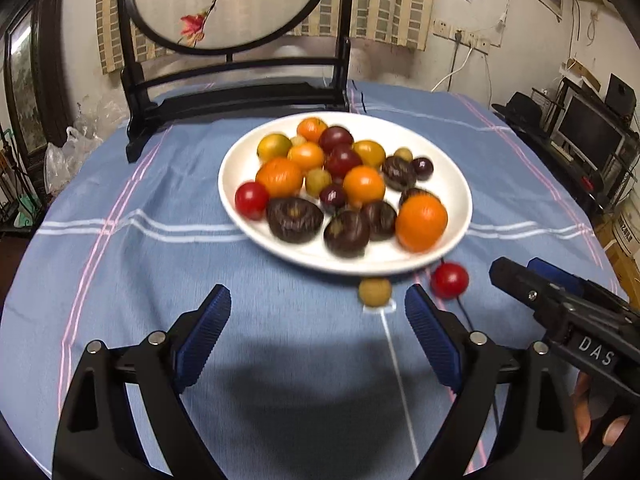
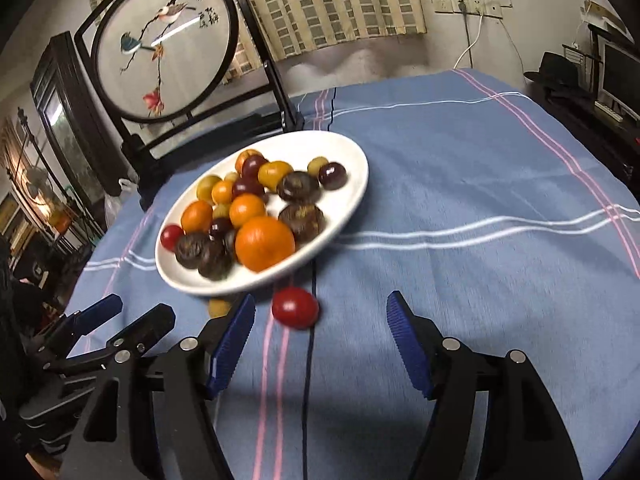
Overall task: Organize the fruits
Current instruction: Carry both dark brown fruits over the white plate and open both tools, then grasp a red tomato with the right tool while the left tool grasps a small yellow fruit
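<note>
A white plate (image 1: 448, 184) stands in the middle of the desk (image 1: 120, 280), which is covered with a blue cloth striped in white and pink. On the plate lies a heap of fruit: several oranges, the largest orange (image 1: 421, 222) by the rim that faces the near edge, dark purple ribbed fruits (image 1: 294, 219), small plum-coloured ones, a few yellowish ones and one red tomato (image 1: 251, 200) at the plate's left rim.

Two fruits lie off the plate on the cloth, between its rim and the near edge of the desk: a small tan fruit (image 1: 374, 291), just beside the rim, and a red cherry tomato (image 1: 449, 280) close to its right (neither touches a claw).

The left claw (image 1: 318, 330) hovers over the cloth towards the near edge, its blue-padded fingers (image 1: 206, 330) spread wide with nothing between them; the tan fruit lies just ahead of its right finger. The right claw (image 2: 320, 344) is beside it, also spread apart and empty, with the cherry tomato just ahead of its left finger.

At the far edge of the desk stands a dark-framed round screen (image 2: 164, 44) painted with birds and a branch.
</note>
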